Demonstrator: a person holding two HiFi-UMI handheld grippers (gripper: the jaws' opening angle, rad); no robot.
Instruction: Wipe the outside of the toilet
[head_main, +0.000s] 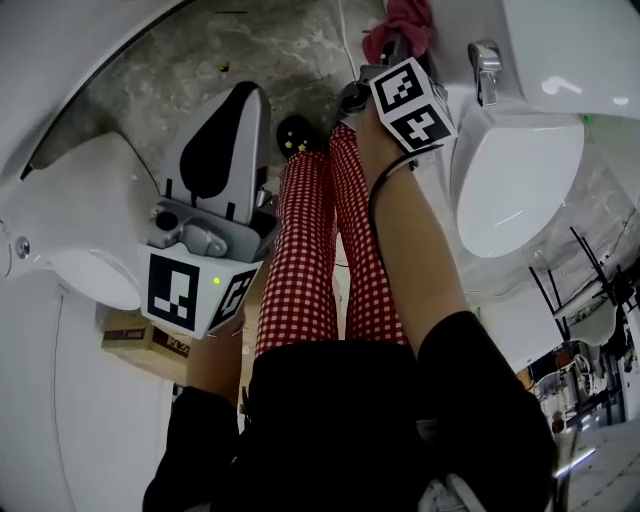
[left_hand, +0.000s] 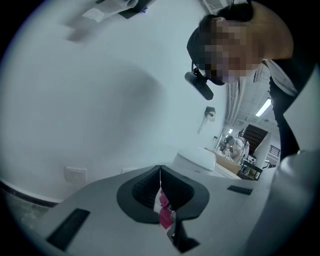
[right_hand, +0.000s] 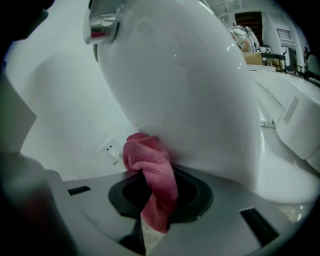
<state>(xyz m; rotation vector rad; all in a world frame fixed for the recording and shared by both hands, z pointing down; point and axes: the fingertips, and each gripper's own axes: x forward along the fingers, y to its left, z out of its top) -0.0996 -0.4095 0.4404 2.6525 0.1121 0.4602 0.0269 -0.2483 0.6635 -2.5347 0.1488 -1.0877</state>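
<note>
pink cloth (right_hand: 150, 165) touches white toilet (right_hand: 190, 85); mottled grey floor (head_main: 300, 60).

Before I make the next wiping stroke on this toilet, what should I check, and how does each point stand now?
1. Pink cloth held firmly by the right gripper: ok, the jaws are closed on it.
2. Cloth touching the toilet on its outside: ok, its top presses against the white wall.
3. Chrome handle away from the cloth: ok, it sits well above.
4. Left gripper out of the way: ok, jaws together, held far from this toilet.
5. Left jaws empty: cannot tell, a small pink bit shows low between them.
6. Dirt remaining on the surface: cannot tell.
</note>
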